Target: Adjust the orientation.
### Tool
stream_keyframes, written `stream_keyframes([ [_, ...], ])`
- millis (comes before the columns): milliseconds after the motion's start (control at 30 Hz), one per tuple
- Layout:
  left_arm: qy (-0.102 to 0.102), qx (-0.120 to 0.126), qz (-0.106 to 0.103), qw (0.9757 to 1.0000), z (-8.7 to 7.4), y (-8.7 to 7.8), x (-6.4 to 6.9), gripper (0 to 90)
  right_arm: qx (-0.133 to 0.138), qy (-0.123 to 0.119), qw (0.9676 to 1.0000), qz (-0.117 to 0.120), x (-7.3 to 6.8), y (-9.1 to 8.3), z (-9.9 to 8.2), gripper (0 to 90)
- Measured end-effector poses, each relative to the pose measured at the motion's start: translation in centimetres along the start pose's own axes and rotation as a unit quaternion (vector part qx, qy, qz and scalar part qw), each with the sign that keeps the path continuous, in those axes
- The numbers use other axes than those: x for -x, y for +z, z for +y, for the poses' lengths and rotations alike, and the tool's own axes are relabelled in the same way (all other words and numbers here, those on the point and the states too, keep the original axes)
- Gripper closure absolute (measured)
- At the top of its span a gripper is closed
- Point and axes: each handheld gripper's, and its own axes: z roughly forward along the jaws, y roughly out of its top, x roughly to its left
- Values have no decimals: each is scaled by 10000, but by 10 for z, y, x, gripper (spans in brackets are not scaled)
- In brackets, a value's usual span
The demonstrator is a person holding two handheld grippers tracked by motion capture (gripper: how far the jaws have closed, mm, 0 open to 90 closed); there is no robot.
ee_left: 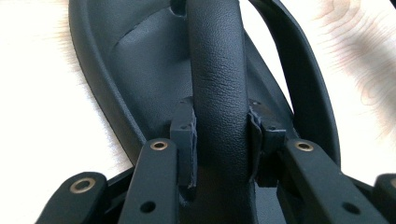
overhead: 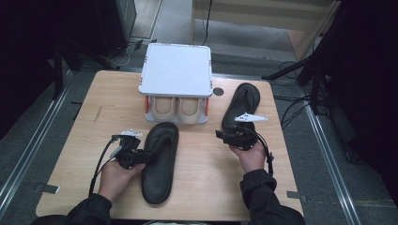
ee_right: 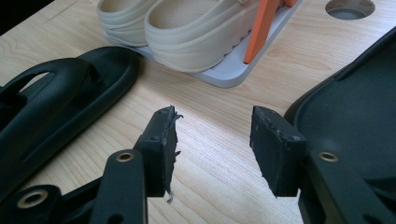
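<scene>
Two black sandals lie on the wooden table [overhead: 206, 187]. The left sandal [overhead: 159, 164] points away from me at centre, and my left gripper [overhead: 146, 157] comes at it from the left. In the left gripper view the two pads stand on either side of its wide strap [ee_left: 217, 70] and touch it, so the left gripper [ee_left: 219, 140] is shut on the strap. The right sandal [overhead: 241, 105] lies farther right. My right gripper [overhead: 220, 135] hovers by its heel, open, with bare wood between the fingers of the right gripper [ee_right: 215, 144]. The heel of the right sandal [ee_right: 355, 116] is just beside one jaw.
A white two-level shoe rack [overhead: 176, 70] stands at the back centre, with a pair of beige clogs [overhead: 176, 108] on its lower shelf between orange posts [ee_right: 261, 28]. A round hole [overhead: 218, 91] is in the tabletop beside it. Cables and dark stands surround the table.
</scene>
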Motion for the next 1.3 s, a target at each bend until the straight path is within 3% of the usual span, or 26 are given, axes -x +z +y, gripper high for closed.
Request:
stream_keyframes([
  [100,26,-22,-15,10000,1,-1,1,648,-37,-33,10000,-35,0,-1,-1,516],
  [200,141,-116,20,9998,2,-2,2,558,-42,-44,10000,-47,-1,-1,-2,516],
  [267,78,-96,-49,9999,4,-5,1,521,-22,-51,10000,-57,0,-2,-2,516],
  [467,180,-18,-108,9998,10,-19,-3,476,-5,-80,9999,-115,1,-4,-3,520],
  [600,288,-27,-79,9995,14,-29,-9,462,31,49,9999,-88,5,-7,-4,540],
  [733,207,89,-45,9997,18,-38,-19,455,68,29,9997,-247,10,-14,-4,593],
  [967,92,182,119,9997,21,-46,-37,444,69,187,9993,-323,21,-18,-4,768],
  [1100,60,198,166,9996,22,-49,-46,432,88,430,9982,-397,31,-21,-5,853],
  [1300,28,241,217,9995,25,-51,-56,429,97,590,9971,-476,46,-22,-6,900],
])
